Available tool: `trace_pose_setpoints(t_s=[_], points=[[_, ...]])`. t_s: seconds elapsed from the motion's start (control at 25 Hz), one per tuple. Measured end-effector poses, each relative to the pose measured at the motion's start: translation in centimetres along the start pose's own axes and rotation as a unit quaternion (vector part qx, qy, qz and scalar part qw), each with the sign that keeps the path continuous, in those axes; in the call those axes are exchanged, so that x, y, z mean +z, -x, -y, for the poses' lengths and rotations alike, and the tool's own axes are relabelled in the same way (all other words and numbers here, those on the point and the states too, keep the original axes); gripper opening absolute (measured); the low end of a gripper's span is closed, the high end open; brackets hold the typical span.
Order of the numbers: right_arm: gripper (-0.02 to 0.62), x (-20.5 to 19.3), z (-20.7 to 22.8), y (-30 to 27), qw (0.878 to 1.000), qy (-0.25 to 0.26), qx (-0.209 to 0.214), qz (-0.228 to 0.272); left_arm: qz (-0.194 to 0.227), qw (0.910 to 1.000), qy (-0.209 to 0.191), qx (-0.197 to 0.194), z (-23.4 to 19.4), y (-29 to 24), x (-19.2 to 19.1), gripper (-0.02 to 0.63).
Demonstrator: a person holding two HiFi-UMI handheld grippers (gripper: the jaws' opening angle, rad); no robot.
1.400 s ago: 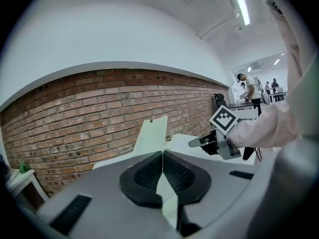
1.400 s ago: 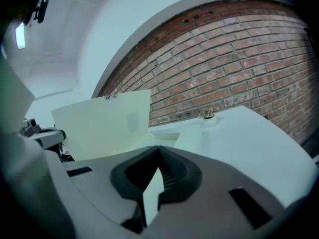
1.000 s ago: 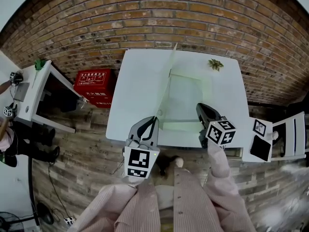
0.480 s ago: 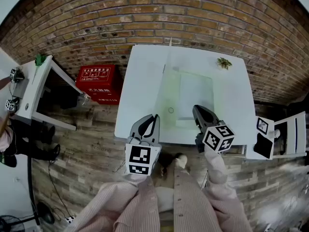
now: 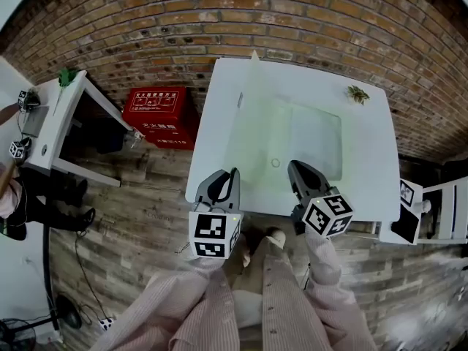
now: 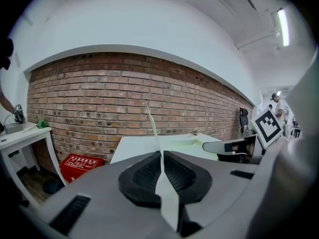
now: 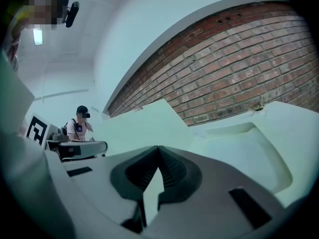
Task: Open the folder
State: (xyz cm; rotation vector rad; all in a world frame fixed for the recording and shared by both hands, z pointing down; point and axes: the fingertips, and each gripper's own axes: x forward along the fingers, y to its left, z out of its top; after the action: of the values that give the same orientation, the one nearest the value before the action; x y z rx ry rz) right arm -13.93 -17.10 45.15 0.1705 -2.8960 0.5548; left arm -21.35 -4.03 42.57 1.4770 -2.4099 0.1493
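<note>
Since one second ago the cover [image 5: 252, 134] has swung from nearly upright to a low slope, leaning away from the right gripper [image 5: 294, 170] toward my left gripper [image 5: 233, 174]. I hold both hands forward, side by side, tips a little downward, marker cubes up. The left jaws pinch the cover's near edge but are beginning to open. The right jaws are closed on the near edge of the folder [image 5: 316, 141], which lies just ahead of them on the table [image 5: 369, 167].
</note>
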Motion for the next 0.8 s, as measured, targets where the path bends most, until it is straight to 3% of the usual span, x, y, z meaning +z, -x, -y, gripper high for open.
trace_pose_setpoints(t_s=[0.52,0.8], points=[[0.005,-1.6,-3.2,-3.2,0.997,-0.018,0.067,-0.021,-0.026,0.9882,0.095,0.117,-6.3,-0.4,-4.6,0.034],[0.004,-1.7,-5.0,-4.8,0.995,-0.012,0.093,-0.024,-0.03,0.9807,0.113,0.157,-8.0,-0.9,-6.4,0.057]])
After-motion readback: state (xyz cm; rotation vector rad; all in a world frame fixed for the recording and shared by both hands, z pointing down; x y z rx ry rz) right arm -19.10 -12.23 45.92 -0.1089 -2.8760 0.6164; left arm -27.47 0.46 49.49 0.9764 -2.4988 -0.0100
